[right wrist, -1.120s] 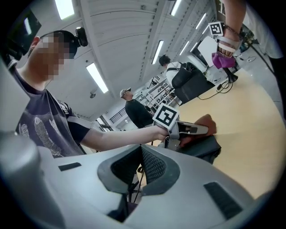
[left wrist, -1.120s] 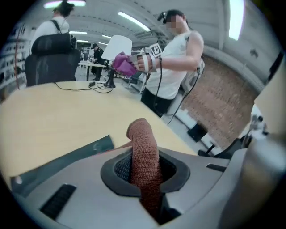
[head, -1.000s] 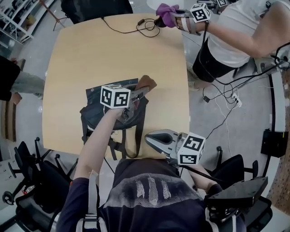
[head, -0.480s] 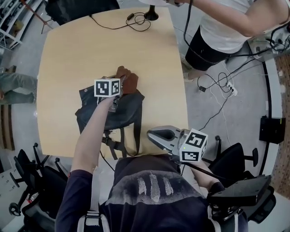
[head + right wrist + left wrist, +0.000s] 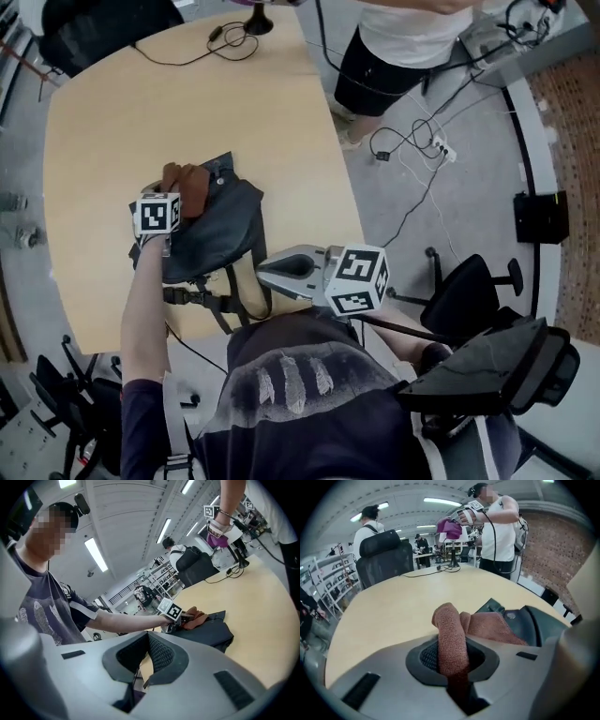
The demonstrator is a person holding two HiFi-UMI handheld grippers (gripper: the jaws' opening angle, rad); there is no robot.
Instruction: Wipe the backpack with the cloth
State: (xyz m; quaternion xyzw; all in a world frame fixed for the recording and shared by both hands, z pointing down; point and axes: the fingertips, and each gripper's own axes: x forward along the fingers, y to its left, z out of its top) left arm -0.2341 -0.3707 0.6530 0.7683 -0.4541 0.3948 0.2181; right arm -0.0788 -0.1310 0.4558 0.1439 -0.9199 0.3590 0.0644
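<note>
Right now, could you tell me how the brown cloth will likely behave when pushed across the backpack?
The cloth looks floppy: it folds over where the left tool pinches it. Its looped weave probably drags, not slips, on the backpack.

A lab-like workroom: strip lights (image 5: 95, 553) overhead, shelving racks (image 5: 329, 579), office chairs (image 5: 466, 291), loose cables (image 5: 413, 157), a brick wall (image 5: 544, 550).

The backpack (image 5: 220, 230) is dark grey and lies flat on the worktop (image 5: 187, 103), left of centre, straps (image 5: 225, 300) trailing toward the lower edge. The cloth (image 5: 185, 183), rust-brown terry, sits bunched on its upper-left end, one fold clamped in the left tongs (image 5: 452, 667).
</note>
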